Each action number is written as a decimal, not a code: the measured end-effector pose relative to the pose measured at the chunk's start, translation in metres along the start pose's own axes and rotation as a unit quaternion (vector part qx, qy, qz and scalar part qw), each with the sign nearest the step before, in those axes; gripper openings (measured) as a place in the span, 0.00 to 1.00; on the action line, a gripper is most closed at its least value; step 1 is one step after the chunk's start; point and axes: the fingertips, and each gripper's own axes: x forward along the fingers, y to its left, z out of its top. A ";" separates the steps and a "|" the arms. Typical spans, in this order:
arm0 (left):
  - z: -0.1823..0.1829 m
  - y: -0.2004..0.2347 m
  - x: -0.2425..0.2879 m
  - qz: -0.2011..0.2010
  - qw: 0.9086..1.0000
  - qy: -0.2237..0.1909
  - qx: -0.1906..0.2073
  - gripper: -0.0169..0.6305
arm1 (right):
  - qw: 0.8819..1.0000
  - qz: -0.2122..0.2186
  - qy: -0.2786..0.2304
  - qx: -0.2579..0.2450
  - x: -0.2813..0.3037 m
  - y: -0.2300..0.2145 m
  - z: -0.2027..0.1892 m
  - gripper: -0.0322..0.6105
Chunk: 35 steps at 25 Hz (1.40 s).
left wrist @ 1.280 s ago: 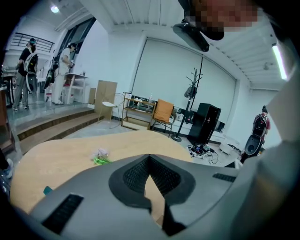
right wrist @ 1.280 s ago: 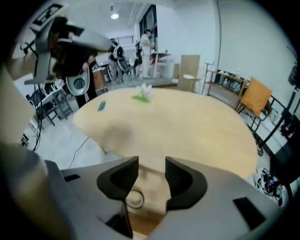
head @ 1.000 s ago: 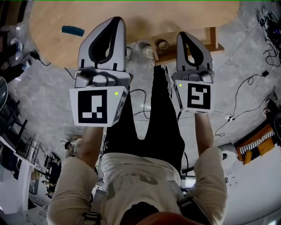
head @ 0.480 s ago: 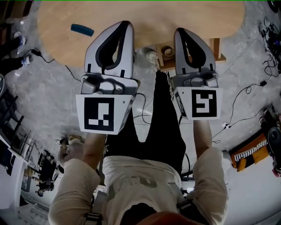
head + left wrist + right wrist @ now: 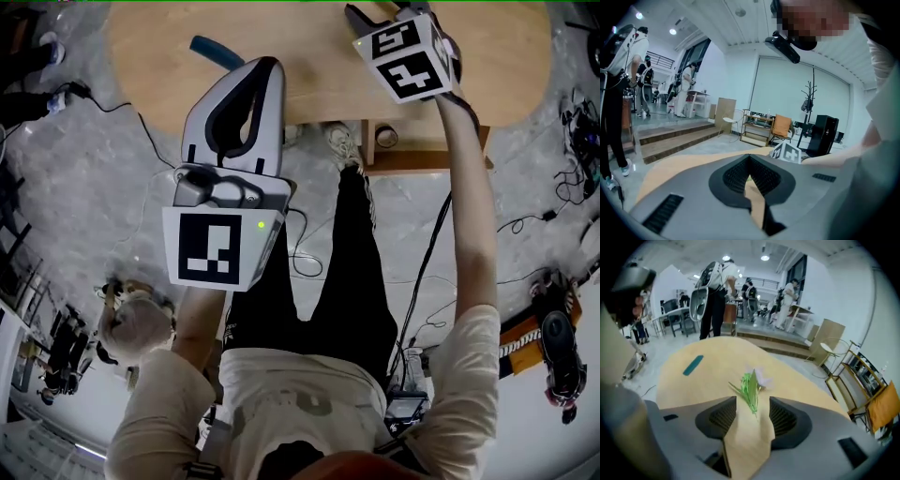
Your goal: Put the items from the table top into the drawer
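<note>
Right gripper view: right claw (image 5: 752, 405) poised over a green flower sprig (image 5: 751, 384) on the wooden surface (image 5: 717, 376).
Its jaws had just been opening and stood apart, the sprig's stem end lying loose between them. A teal item (image 5: 693, 365) lay farther left. The left claw (image 5: 749, 160) was closed, empty.

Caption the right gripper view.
Fingers of the right gripper, just opening, frame a green flower sprig on the wooden table.
</note>
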 end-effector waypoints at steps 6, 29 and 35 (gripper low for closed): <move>-0.003 0.037 -0.013 0.028 1.000 -0.001 -0.012 0.04 | 0.991 0.059 0.113 -0.044 0.061 -0.004 -0.015 0.37; -0.013 0.060 -0.017 0.045 0.999 0.000 -0.017 0.04 | 0.995 0.056 0.084 -0.001 0.043 0.011 0.008 0.10; -0.012 0.045 -0.014 0.038 0.999 0.001 -0.016 0.04 | 0.985 0.049 -0.119 0.118 -0.074 0.047 0.067 0.10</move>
